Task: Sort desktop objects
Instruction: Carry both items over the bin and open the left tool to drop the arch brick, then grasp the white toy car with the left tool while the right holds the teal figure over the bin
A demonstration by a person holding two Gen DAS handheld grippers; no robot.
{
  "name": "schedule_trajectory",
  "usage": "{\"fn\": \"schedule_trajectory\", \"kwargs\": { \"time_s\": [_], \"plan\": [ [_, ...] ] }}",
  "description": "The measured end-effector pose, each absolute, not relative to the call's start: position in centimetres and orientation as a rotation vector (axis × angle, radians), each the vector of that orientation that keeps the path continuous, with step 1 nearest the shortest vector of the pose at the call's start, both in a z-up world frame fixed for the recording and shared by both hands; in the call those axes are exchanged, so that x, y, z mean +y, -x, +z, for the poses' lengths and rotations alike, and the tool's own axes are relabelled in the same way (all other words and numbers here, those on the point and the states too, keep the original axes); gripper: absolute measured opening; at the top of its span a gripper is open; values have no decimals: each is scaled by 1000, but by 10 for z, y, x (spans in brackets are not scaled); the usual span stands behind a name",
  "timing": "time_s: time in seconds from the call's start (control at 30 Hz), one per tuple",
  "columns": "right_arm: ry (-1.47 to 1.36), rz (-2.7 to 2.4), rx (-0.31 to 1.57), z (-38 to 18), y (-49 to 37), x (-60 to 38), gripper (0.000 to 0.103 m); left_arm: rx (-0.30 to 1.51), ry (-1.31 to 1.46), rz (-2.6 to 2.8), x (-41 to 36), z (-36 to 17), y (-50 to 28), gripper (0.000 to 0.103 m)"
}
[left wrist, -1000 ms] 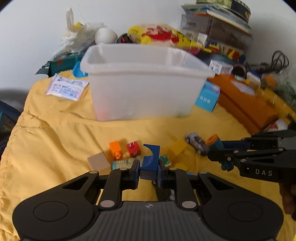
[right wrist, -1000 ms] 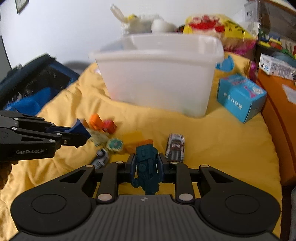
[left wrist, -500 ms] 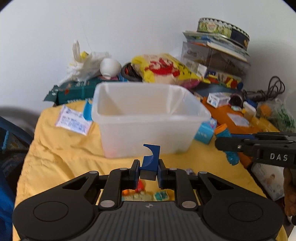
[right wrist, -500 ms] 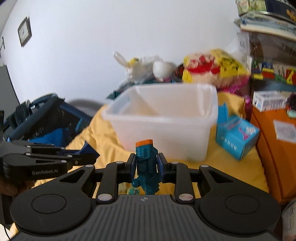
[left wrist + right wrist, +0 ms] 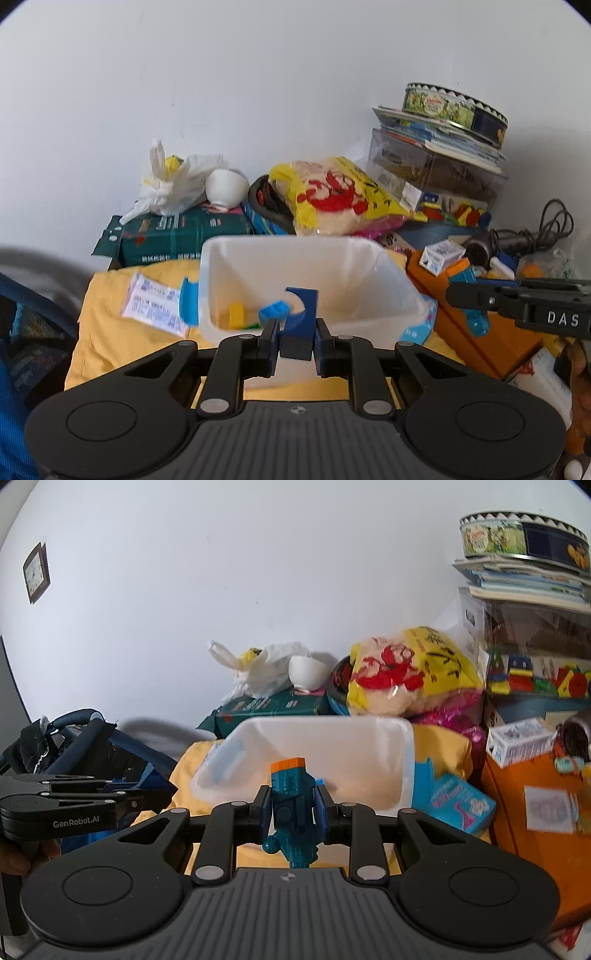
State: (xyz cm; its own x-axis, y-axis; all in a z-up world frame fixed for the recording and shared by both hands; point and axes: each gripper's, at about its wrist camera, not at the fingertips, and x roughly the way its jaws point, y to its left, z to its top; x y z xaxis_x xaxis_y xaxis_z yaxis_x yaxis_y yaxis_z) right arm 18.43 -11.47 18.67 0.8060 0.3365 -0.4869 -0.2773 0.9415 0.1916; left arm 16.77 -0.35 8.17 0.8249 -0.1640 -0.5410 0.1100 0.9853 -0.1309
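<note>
Left gripper [image 5: 295, 341] jaws pinch a blue block [image 5: 298, 323]; right gripper [image 5: 293, 812] jaws pinch a teal toy [image 5: 291, 812] with an orange top. Both are held up in front of the white bin [image 5: 369, 317], which has bricks [image 5: 255, 314] inside. Clutter is piled behind, against the wall.

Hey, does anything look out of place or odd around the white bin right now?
Nothing looks spilled or broken. A blue curved piece leans outside the white bin, against its wall, beside a flat packet lying on the yellow cloth, while similar blocks already sit inside.

"DAS" on right gripper [image 5: 476, 297] ("GenRobot.AI" left gripper [image 5: 162, 794]).
</note>
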Motion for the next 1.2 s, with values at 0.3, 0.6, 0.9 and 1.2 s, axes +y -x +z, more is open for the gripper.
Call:
{"fn": "schedule_trajectory", "kwargs": {
  "time_s": [0.3, 0.6, 0.9, 1.2],
  "plan": [
    [-136, 320, 535, 210, -215, -114, 27, 572, 92, -137, -2, 102, -201, 22],
    [-104, 348, 511, 211, -201, -110, 27, 642, 71, -157, -6, 39, -148, 40],
    [-147, 337, 630, 160, -178, -117, 27, 865, -6, -202, -61, -75, -102, 40],
    [-137, 334, 655, 150, -168, -119, 27, 882, -22, -203, -61, -93, -124, 26]
  ]
}}
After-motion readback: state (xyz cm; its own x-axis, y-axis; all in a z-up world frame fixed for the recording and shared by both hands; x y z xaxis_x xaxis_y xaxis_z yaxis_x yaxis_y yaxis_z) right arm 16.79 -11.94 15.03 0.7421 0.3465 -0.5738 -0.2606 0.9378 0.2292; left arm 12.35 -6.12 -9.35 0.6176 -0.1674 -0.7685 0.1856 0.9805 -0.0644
